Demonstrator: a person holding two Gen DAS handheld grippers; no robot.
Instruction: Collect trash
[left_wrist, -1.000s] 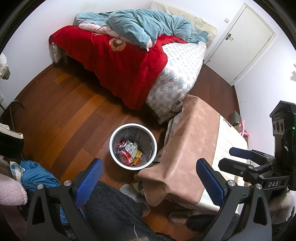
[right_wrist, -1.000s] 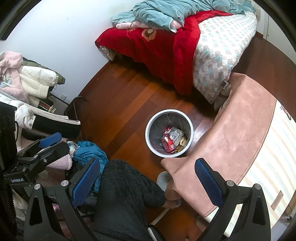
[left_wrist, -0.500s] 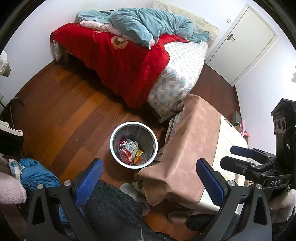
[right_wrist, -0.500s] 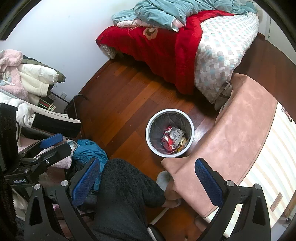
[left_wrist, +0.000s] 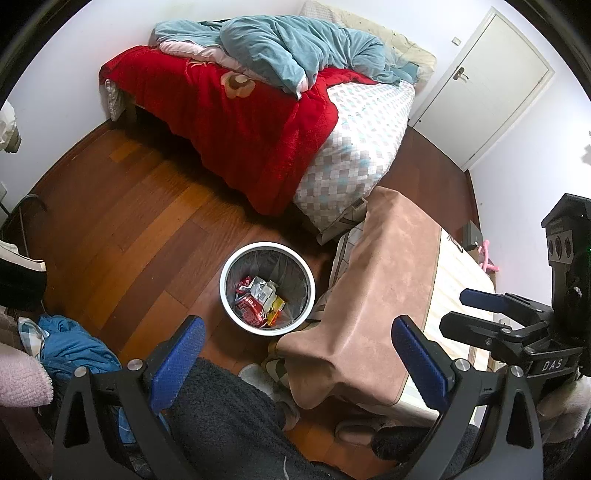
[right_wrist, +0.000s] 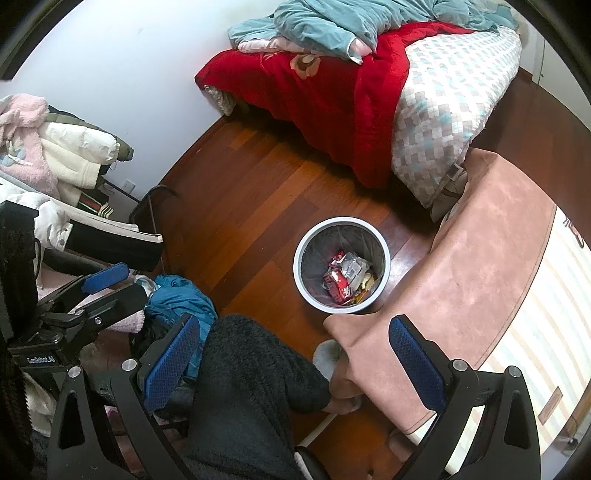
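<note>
A round white-rimmed waste bin (left_wrist: 226, 295) stands on the wooden floor beside the table; it also shows in the right wrist view (right_wrist: 300, 273). Red, silver and yellow wrappers (left_wrist: 258, 301) lie at its bottom, also seen in the right wrist view (right_wrist: 345, 278). My left gripper (left_wrist: 299, 363) is open and empty, held high above the floor near the bin. My right gripper (right_wrist: 295, 365) is open and empty, over the person's dark-trousered leg (right_wrist: 255, 387). Each gripper shows at the edge of the other's view.
A table under a pink-brown cloth (left_wrist: 384, 295) stands right of the bin. A bed with a red blanket (left_wrist: 236, 122) fills the far side. Clothes are piled at the left (right_wrist: 55, 155), with a blue garment on the floor (right_wrist: 181, 299). A white door (left_wrist: 487, 81) is closed.
Both views have drifted slightly; the bin sits a little lower in the left wrist view. Both grippers stay open and empty.
</note>
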